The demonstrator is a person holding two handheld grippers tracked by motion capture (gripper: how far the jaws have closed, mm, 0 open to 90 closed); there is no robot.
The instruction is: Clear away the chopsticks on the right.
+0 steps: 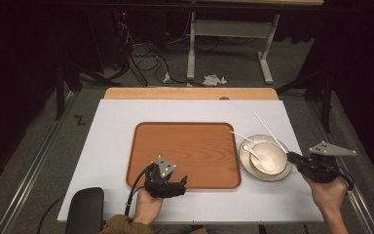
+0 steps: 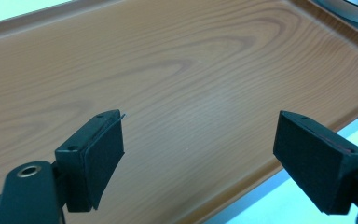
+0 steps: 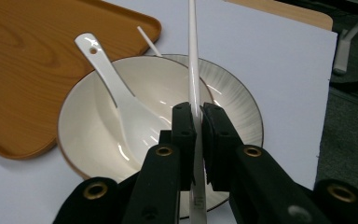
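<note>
Right gripper (image 3: 198,135) pinches a white chopstick (image 3: 193,70) between closed jaws, above the bowl (image 3: 93,126). Inside that bowl lies a white spoon (image 3: 116,100); a second chopstick (image 1: 242,137) rests just beside it. Left gripper (image 2: 200,158) hangs open over the wooden tray (image 2: 168,70) beside the bowl.

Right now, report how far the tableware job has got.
Done: nothing sits on the wooden tray yet. In hand: the right claw is shut on one white chopstick; the left claw hangs open over the tray. Left: the bowl with its spoon, the plate beneath and the second chopstick.
</note>
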